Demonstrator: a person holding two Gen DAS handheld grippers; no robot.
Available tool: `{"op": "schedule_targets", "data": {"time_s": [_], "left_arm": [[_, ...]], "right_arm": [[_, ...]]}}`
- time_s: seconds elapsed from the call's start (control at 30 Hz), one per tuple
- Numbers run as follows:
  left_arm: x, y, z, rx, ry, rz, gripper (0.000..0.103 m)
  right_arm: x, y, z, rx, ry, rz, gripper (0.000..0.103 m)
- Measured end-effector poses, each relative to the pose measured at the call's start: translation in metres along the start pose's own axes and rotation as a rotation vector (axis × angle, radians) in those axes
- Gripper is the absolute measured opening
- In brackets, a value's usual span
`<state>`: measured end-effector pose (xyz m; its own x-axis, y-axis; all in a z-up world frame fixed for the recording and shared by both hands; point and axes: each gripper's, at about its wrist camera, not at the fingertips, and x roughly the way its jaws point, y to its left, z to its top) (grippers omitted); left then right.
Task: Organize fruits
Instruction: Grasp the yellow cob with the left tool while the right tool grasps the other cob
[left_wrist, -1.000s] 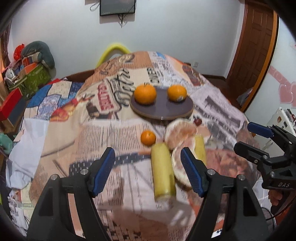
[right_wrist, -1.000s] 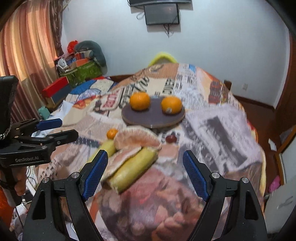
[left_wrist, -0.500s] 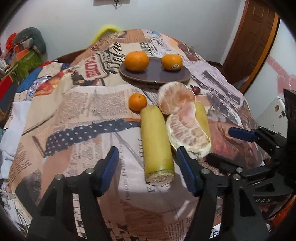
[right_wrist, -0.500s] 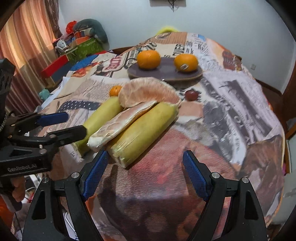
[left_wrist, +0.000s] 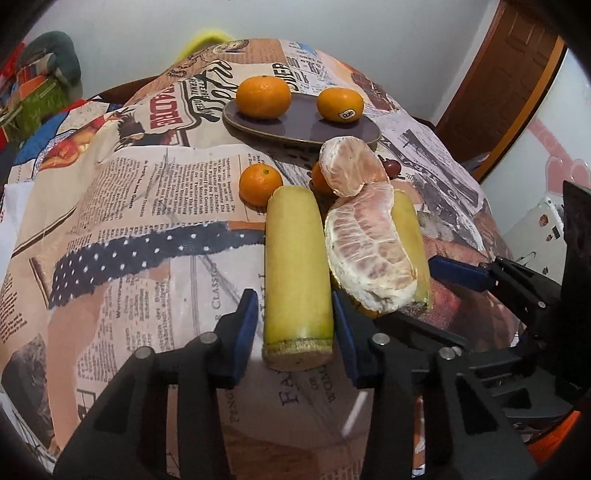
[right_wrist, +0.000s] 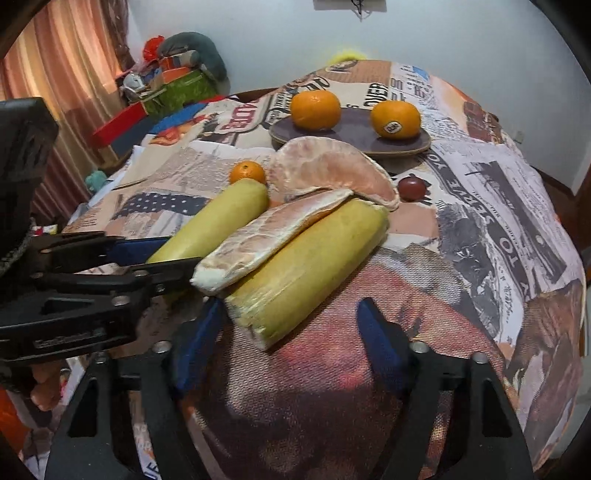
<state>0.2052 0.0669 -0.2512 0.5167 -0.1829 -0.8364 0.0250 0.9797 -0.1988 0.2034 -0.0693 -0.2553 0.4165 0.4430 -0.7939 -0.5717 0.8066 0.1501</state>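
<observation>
Fruits lie in a cluster on the bench, which is draped in a newspaper-print cloth (left_wrist: 147, 206). Nearest the left tongs (left_wrist: 295, 317) is a yellow-green stalk piece (left_wrist: 295, 266), cut end toward the camera; the blue pads sit on either side of that end, having just been closing, the right pad looks to touch the skin while a thin gap shows on the left, so a firm pinch cannot be confirmed. The right tongs (right_wrist: 291, 332) have also just been closing and stand spread, with the cut end of a second stalk piece (right_wrist: 310, 266) lying just ahead of the left pad, not pressed.

Between the two stalks, a peeled pomelo wedge (left_wrist: 369, 251) leans on the second stalk and crowds the left tongs' right finger. A second wedge (left_wrist: 351, 166) rests behind it, partly covering something orange that cannot be made out. A small tangerine (left_wrist: 260, 184) touches the far end of the first stalk. A small dark red fruit (right_wrist: 412, 188) sits beside the wedges; in the left view it is mostly hidden.

Farther back, a dark plate (left_wrist: 295, 129) holds two oranges (left_wrist: 263, 96), well apart, one (left_wrist: 340, 105) with a sticker too small to read.

Boxes and bags (right_wrist: 173, 85) are piled by the curtain, and a wooden door (left_wrist: 506, 85) is cut off at the edge.
</observation>
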Motion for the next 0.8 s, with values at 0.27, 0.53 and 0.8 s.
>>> {"op": "schedule_targets", "data": {"time_s": [0.27,0.53,0.8], "left_arm": [[-0.009,0.007,-0.006,-0.001,-0.011,0.002,0.036],[-0.026,0.032,-0.021,-0.046,-0.015,0.064,0.036],[-0.021,0.027,-0.02,-0.016,-0.005,0.085,0.036]], "right_arm": [[-0.016,-0.019,-0.007,0.029,-0.019,0.018,0.043],[-0.023,-0.026,-0.006,0.056,-0.018,-0.034,0.043],[-0.002,-0.019,0.004,0.042,0.0,-0.078,0.044]]}}
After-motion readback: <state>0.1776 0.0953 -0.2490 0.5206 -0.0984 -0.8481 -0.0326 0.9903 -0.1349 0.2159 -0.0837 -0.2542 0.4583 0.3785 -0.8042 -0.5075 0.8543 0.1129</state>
